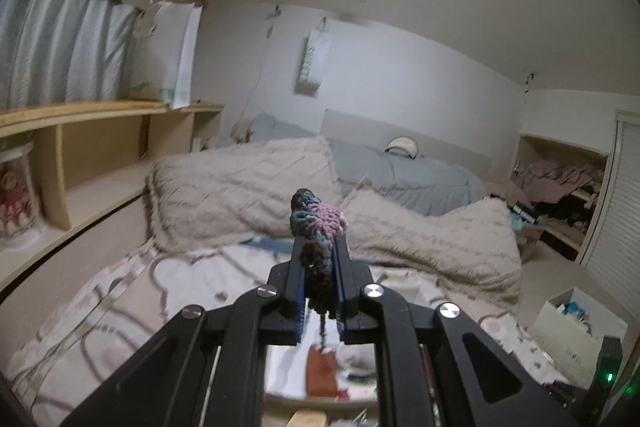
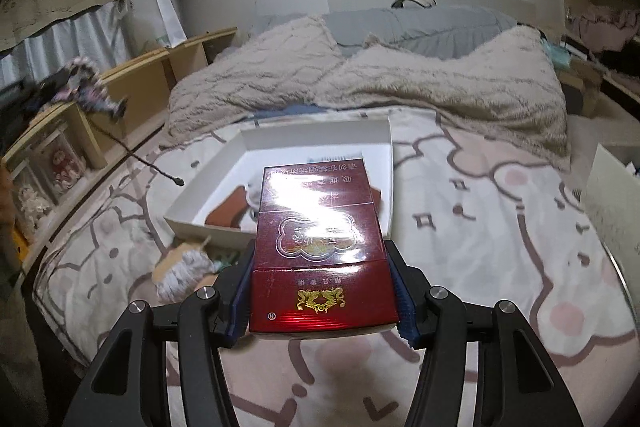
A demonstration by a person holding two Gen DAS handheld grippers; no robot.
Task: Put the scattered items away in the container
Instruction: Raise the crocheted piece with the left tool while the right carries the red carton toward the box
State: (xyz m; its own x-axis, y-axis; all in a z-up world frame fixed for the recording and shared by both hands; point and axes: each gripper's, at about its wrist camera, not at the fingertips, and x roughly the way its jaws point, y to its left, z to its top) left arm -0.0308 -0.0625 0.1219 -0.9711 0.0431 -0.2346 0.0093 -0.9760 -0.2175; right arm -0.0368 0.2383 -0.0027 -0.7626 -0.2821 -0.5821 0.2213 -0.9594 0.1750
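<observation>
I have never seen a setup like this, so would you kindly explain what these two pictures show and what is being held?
These are no robot arms: a person holds a two-finger tool in each hand, with a camera looking along its fingers. The left camera shows the left gripper shut on a crocheted yarn piece, raised above the bed. The right camera shows the right gripper clamping a red box over the bedsheet. Ahead lies a white tray with some items inside, and a tasselled item beside it.
</observation>
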